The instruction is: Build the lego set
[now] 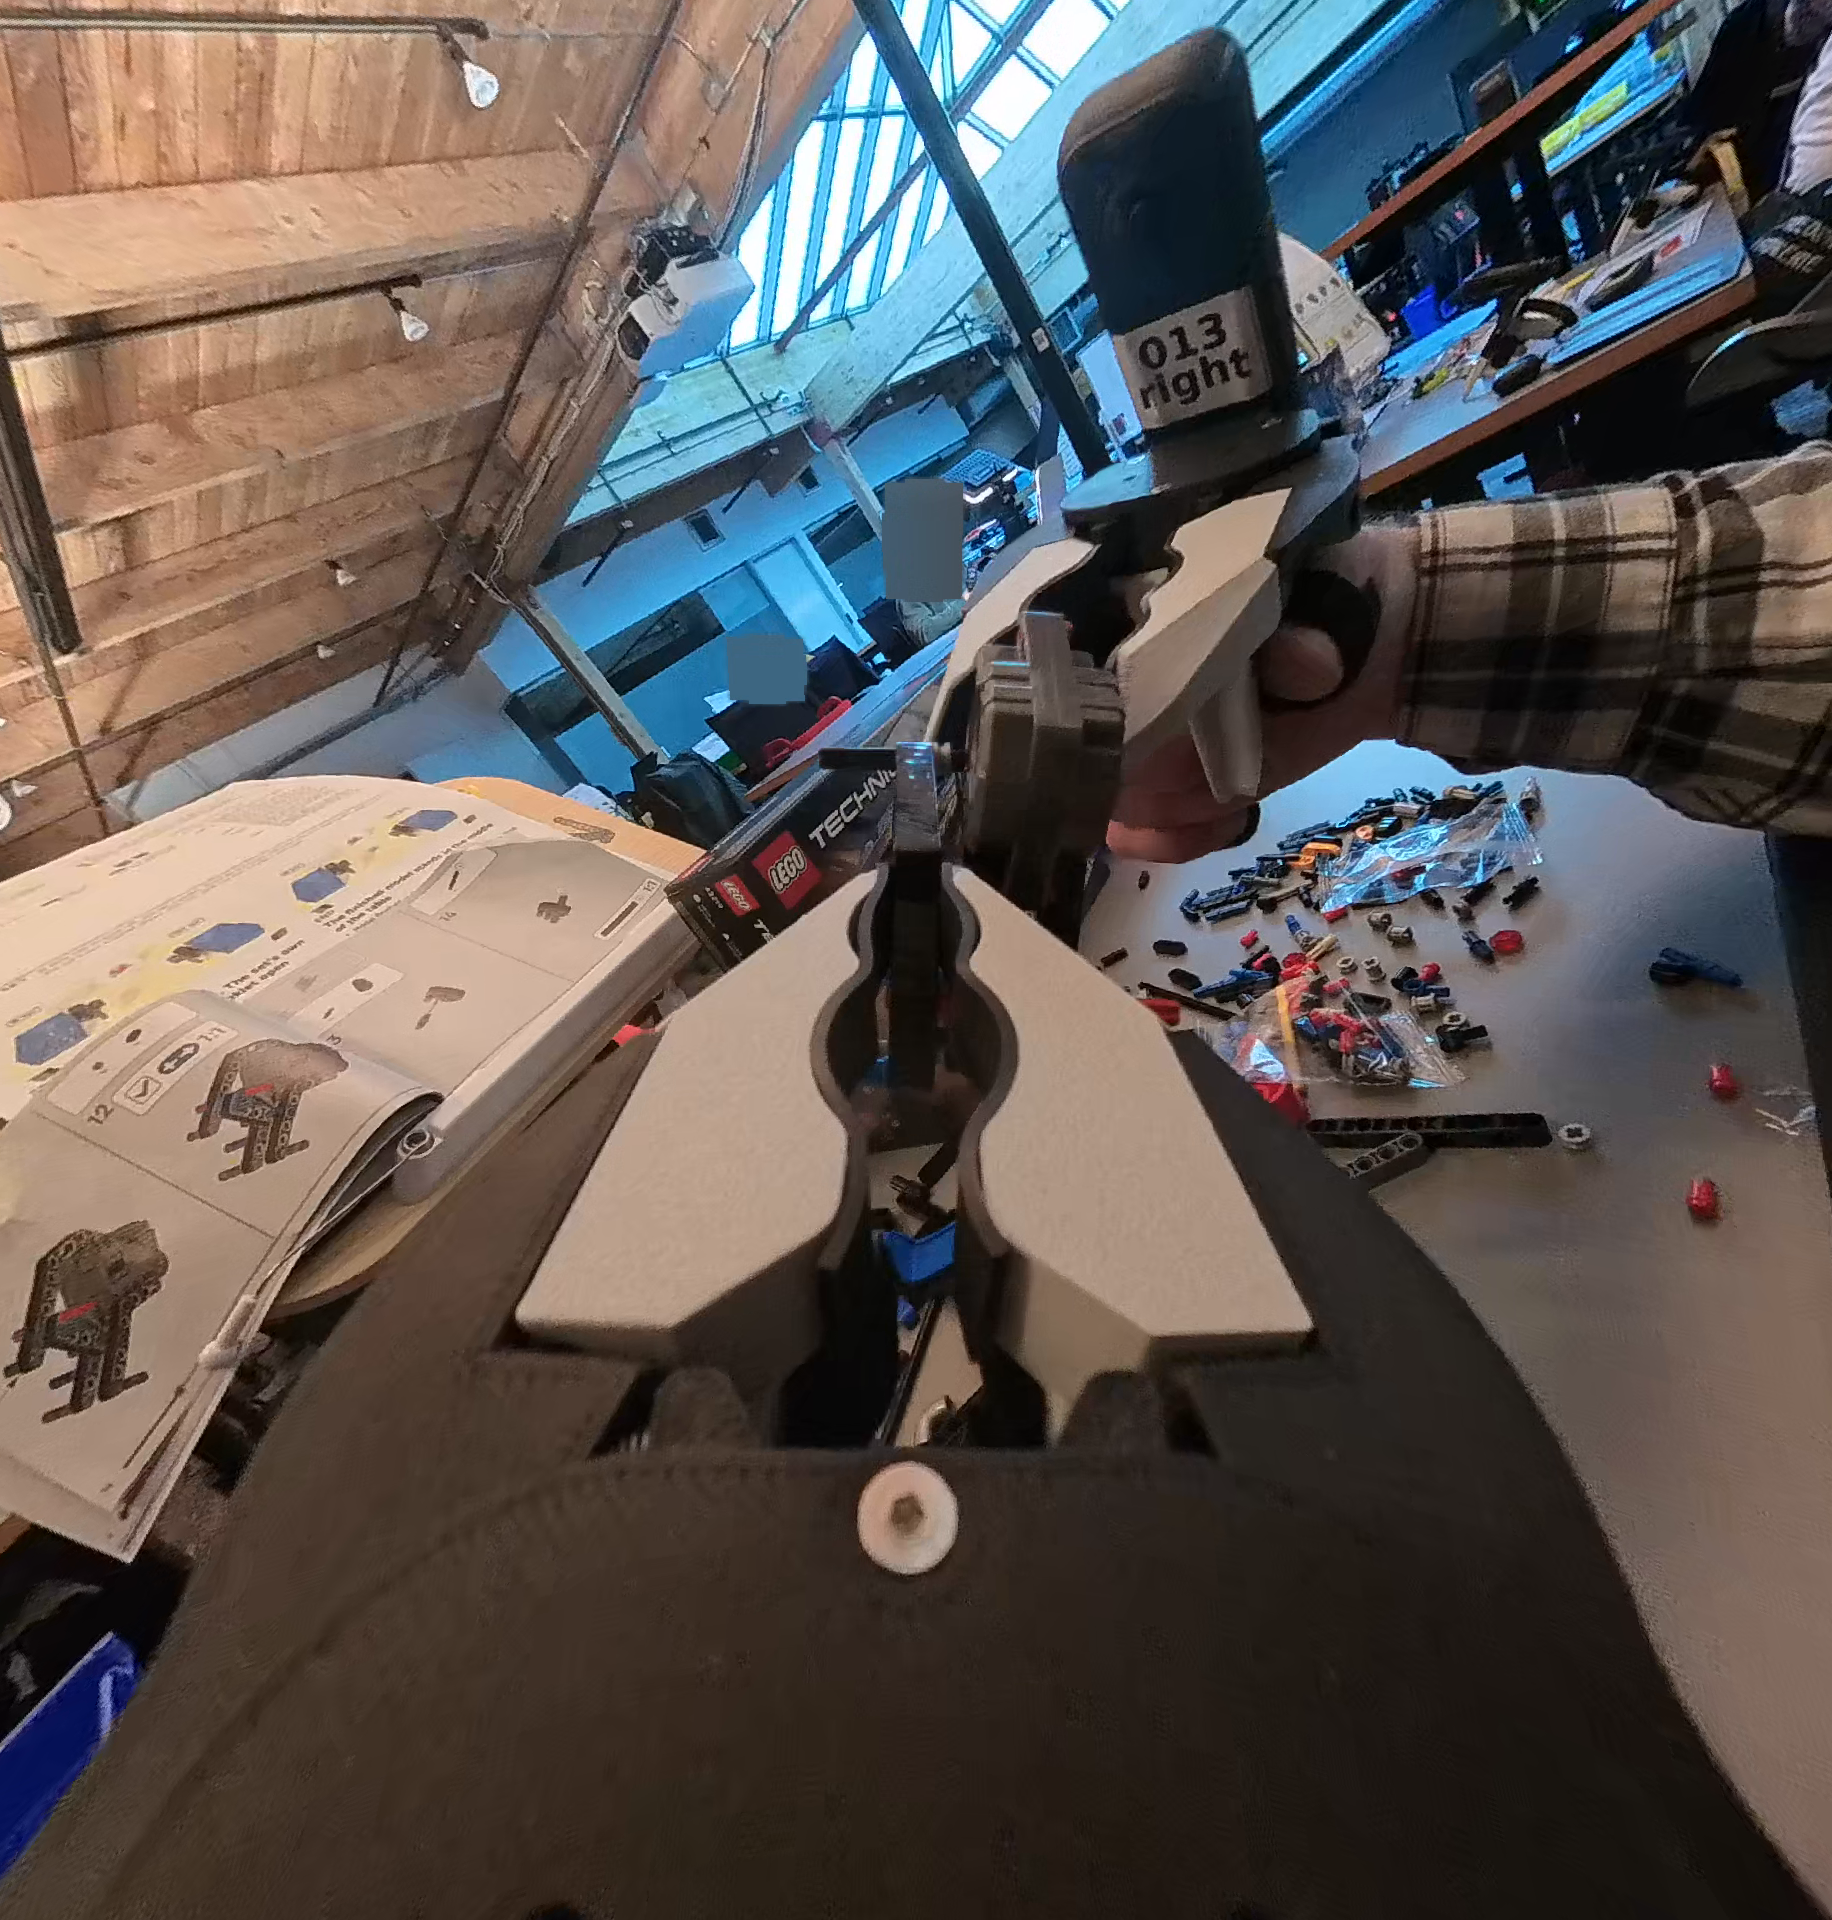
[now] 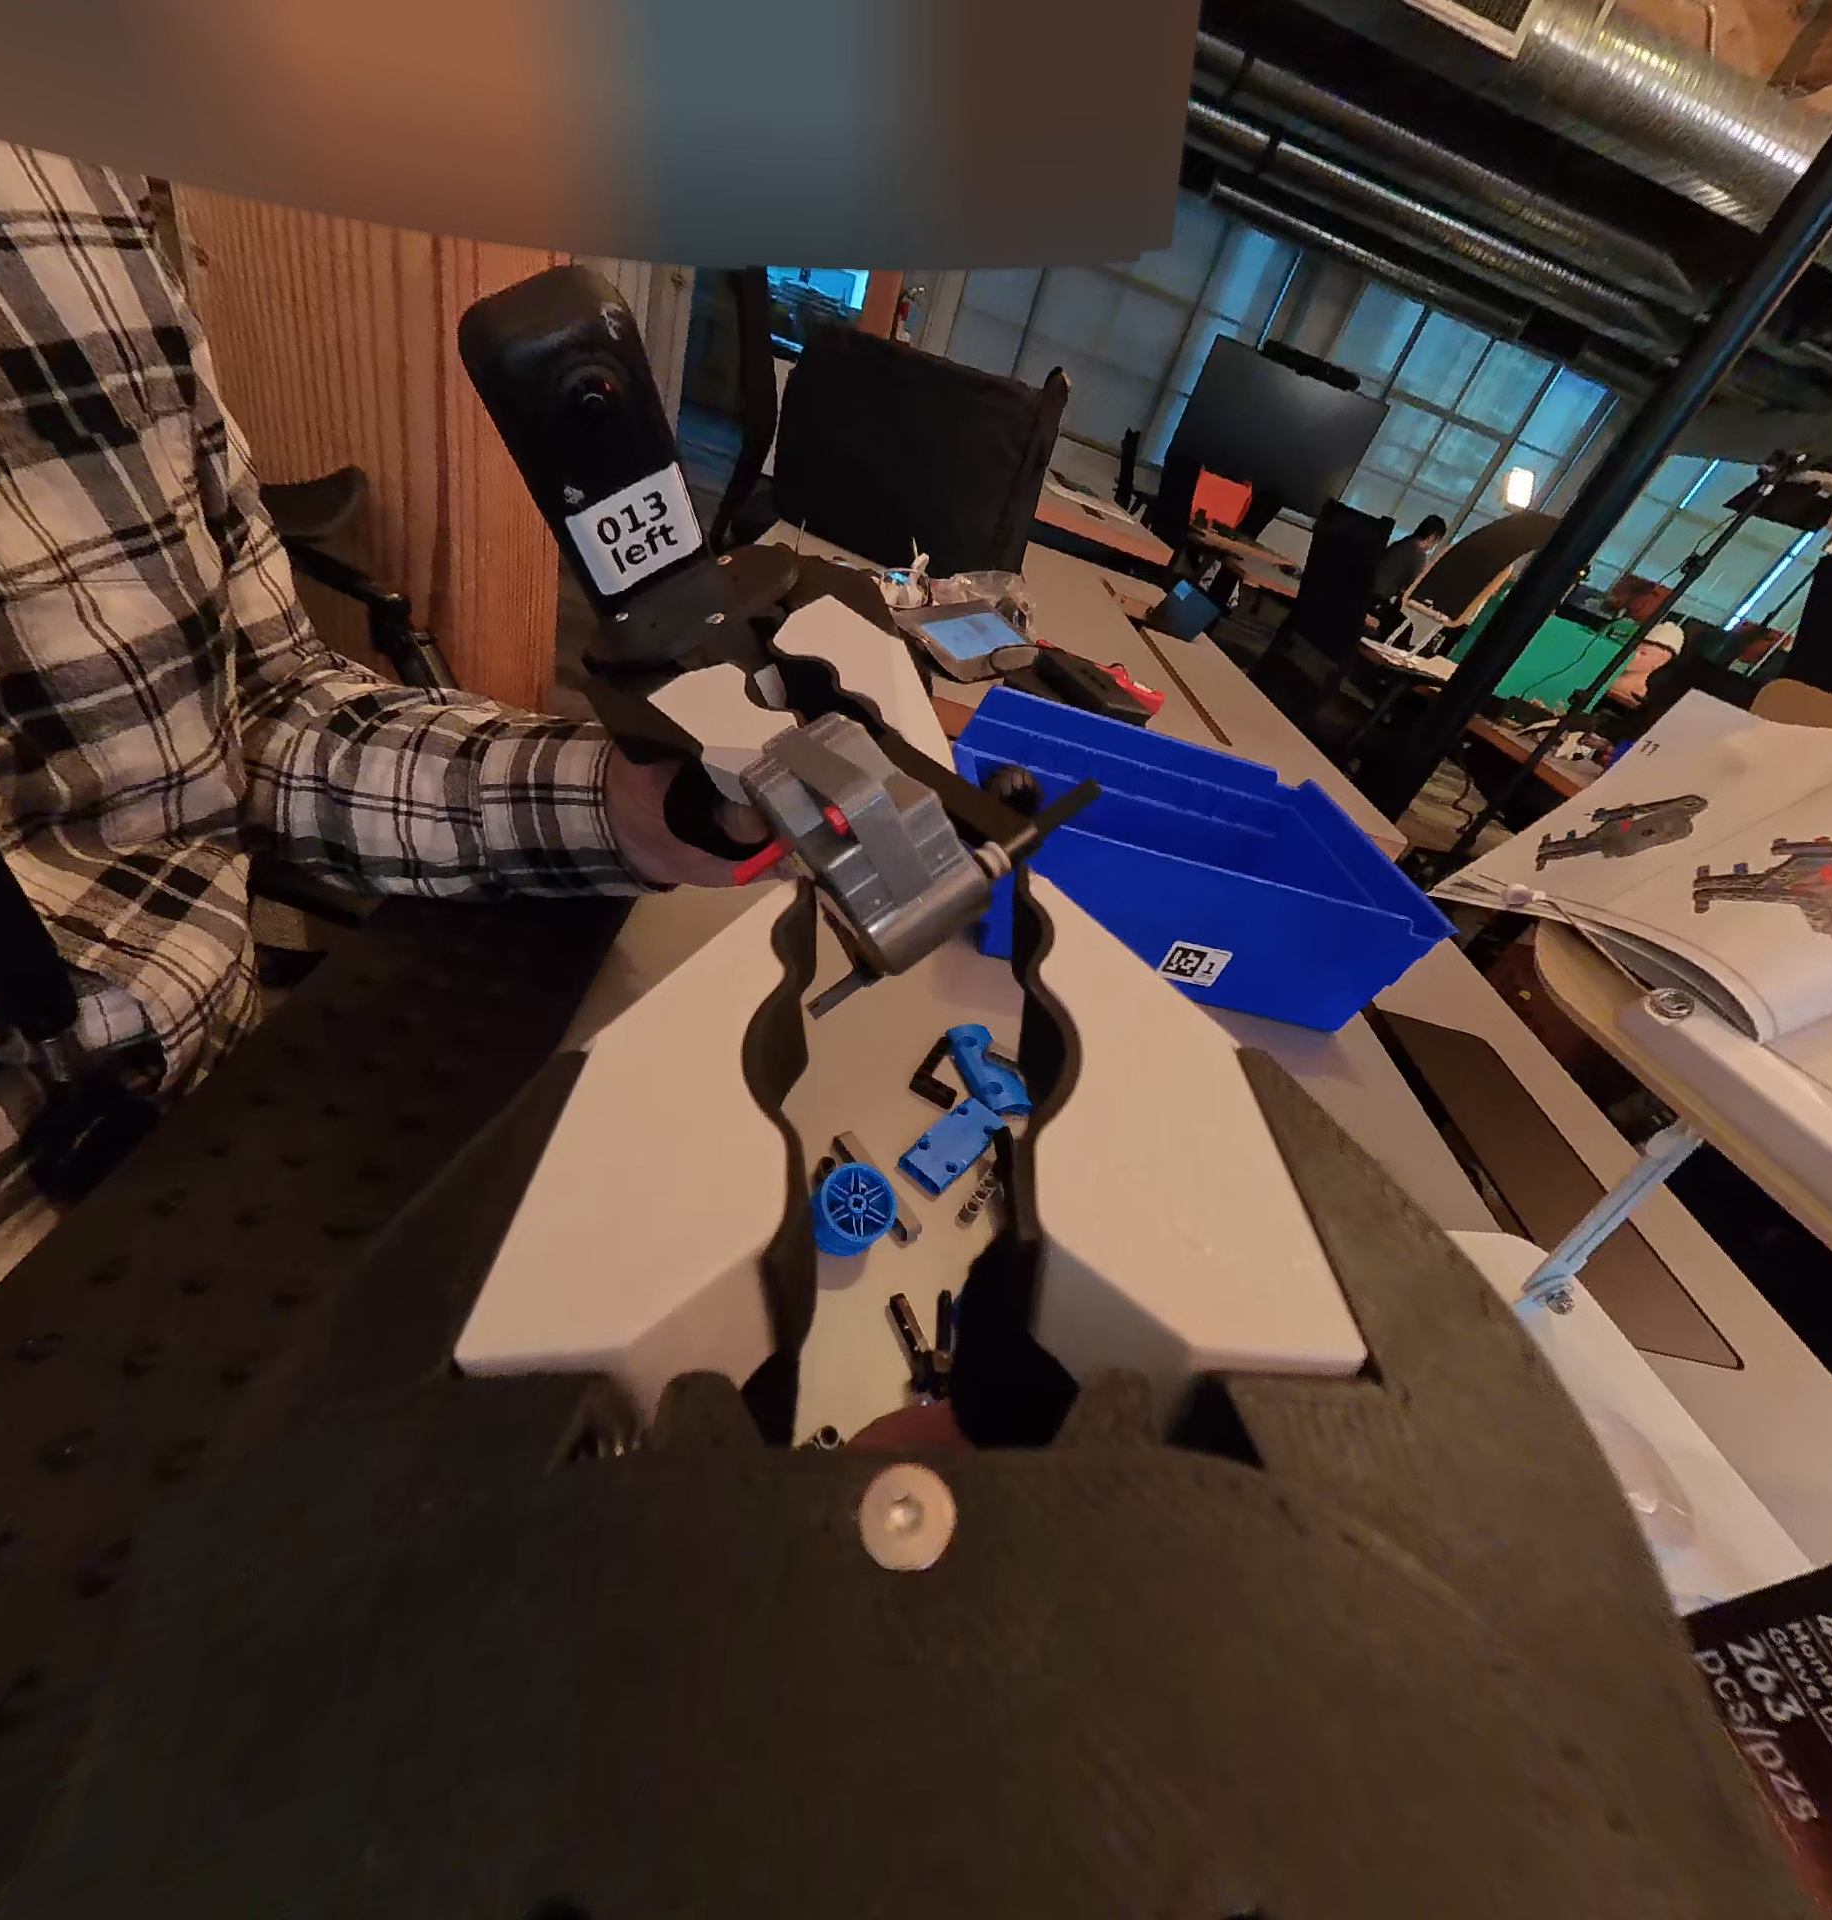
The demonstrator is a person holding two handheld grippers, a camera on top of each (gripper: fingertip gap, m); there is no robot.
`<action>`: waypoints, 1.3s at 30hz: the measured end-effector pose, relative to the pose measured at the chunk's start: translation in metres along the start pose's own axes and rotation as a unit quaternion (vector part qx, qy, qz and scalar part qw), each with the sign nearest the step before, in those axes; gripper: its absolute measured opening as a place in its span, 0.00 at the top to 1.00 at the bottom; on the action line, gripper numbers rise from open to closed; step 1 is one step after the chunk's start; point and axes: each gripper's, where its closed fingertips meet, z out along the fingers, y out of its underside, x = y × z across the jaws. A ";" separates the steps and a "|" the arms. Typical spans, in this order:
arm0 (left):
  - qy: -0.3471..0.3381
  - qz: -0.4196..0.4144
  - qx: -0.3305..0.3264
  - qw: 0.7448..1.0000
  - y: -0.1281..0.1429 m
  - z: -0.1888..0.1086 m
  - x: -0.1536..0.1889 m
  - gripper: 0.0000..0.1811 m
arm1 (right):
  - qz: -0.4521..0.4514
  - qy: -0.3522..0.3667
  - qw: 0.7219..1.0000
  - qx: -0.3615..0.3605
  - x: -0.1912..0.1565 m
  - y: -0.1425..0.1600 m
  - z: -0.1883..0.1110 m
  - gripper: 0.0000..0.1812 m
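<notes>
two claws | left claw [image 1: 917,883] pinching black beam [image 1: 914,935] | right claw [image 2: 907,914] clamping grey motor block [image 2: 870,852] above table [image 2: 1411,1049]

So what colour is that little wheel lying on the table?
Blue. The wheel shows best in the right wrist view, lying on the table between the tool's fingers.

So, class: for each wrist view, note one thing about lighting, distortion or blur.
Left wrist view: cool daylight from the skylight against warm wood, and the wide lens bends the beams. Right wrist view: dimmer and warmer, the gray motor block sharp, straight table edges curving toward the frame borders; the smooth blurred patch at top was laid over afterwards, not lens blur.
</notes>
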 end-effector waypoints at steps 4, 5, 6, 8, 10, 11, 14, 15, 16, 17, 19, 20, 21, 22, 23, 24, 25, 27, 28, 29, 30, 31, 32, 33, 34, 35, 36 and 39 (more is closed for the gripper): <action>0.005 -0.011 0.000 1.000 0.001 0.000 0.000 0.97 | -0.008 0.005 1.000 -0.005 0.000 0.001 0.000 0.83; 0.008 -0.014 0.000 1.000 0.001 0.000 0.001 0.97 | -0.010 0.004 1.000 -0.007 0.000 0.002 0.000 0.83; 0.009 -0.014 0.000 1.000 0.001 0.000 0.002 0.97 | -0.011 0.003 1.000 -0.008 -0.001 0.001 0.000 0.83; 0.015 -0.025 -0.001 1.000 0.002 0.001 0.003 0.97 | -0.014 0.004 1.000 -0.006 -0.001 0.000 -0.002 0.83; 0.014 -0.028 -0.001 1.000 0.002 0.002 0.003 0.97 | -0.020 0.005 1.000 -0.007 -0.001 0.000 -0.002 0.83; 0.013 -0.025 0.000 1.000 0.002 0.001 0.004 0.97 | -0.022 0.005 1.000 -0.008 -0.002 0.000 -0.002 0.83; 0.002 -0.003 -0.005 1.000 0.001 0.001 0.003 0.97 | -0.018 0.007 1.000 -0.011 -0.002 0.001 -0.002 0.83; 0.000 0.003 -0.008 1.000 0.002 0.002 0.003 0.97 | -0.018 0.009 1.000 -0.014 -0.001 0.001 -0.002 0.83; 0.001 0.004 -0.012 1.000 0.003 0.003 0.004 0.97 | -0.019 0.012 1.000 -0.017 0.000 0.002 -0.003 0.82; 0.002 0.004 -0.015 1.000 0.005 0.003 0.005 0.97 | -0.023 0.014 0.999 -0.019 0.000 0.001 -0.003 0.81; -0.002 0.004 -0.021 1.000 0.007 0.004 0.004 0.97 | -0.031 0.020 0.999 -0.015 -0.001 -0.003 -0.006 0.80; -0.003 0.004 -0.026 1.000 0.009 0.005 0.004 0.97 | -0.035 0.024 0.999 -0.013 0.000 -0.005 -0.007 0.80; -0.003 0.004 -0.030 1.000 0.010 0.005 0.004 0.97 | -0.039 0.026 0.999 -0.010 -0.001 -0.007 -0.008 0.80; -0.004 0.005 -0.031 1.000 0.011 0.006 0.004 0.97 | -0.042 0.026 0.999 -0.009 -0.002 -0.008 -0.008 0.81; -0.005 0.006 -0.030 1.000 0.010 0.006 0.005 0.97 | -0.044 0.026 0.999 -0.013 -0.002 -0.007 -0.008 0.82; -0.006 0.004 -0.033 0.999 0.011 0.007 0.005 0.97 | -0.046 0.026 0.998 -0.018 -0.003 -0.005 -0.007 0.82; -0.006 0.003 -0.035 0.999 0.013 0.007 0.004 0.97 | -0.047 0.025 0.998 -0.019 -0.003 -0.005 -0.006 0.83; -0.002 -0.006 -0.034 0.999 0.013 0.007 0.005 0.97 | -0.048 0.023 0.998 -0.021 -0.005 -0.004 -0.005 0.84; 0.001 -0.008 -0.035 0.999 0.014 0.007 0.006 0.97 | -0.048 0.021 0.998 -0.024 -0.005 -0.003 -0.004 0.83; 0.002 -0.008 -0.038 0.999 0.015 0.007 0.007 0.97 | -0.048 0.019 0.998 -0.027 -0.006 -0.002 -0.004 0.83; 0.002 -0.007 -0.042 0.999 0.016 0.008 0.007 0.97 | -0.046 0.018 0.998 -0.029 -0.006 -0.001 -0.004 0.82; 0.004 -0.007 -0.044 0.999 0.017 0.009 0.008 0.97 | -0.042 0.016 0.999 -0.029 -0.006 0.000 -0.004 0.82; 0.005 -0.008 -0.045 0.999 0.017 0.009 0.009 0.97 | -0.040 0.015 0.999 -0.030 -0.007 0.001 -0.004 0.82; 0.005 -0.009 -0.045 0.999 0.017 0.010 0.009 0.97 | -0.039 0.015 0.999 -0.032 -0.006 0.002 -0.004 0.82; 0.006 -0.009 -0.047 0.999 0.018 0.010 0.009 0.97 | -0.040 0.016 0.998 -0.036 -0.006 0.003 -0.003 0.81; 0.008 -0.009 -0.048 0.999 0.018 0.010 0.010 0.97 | -0.041 0.016 0.998 -0.041 -0.007 0.005 -0.002 0.81; 0.009 -0.009 -0.049 0.999 0.018 0.010 0.011 0.97 | -0.042 0.016 0.998 -0.044 -0.007 0.006 -0.001 0.81; 0.012 -0.015 -0.053 0.998 0.020 0.010 0.011 0.97 | -0.043 0.016 0.998 -0.052 -0.007 0.009 0.000 0.82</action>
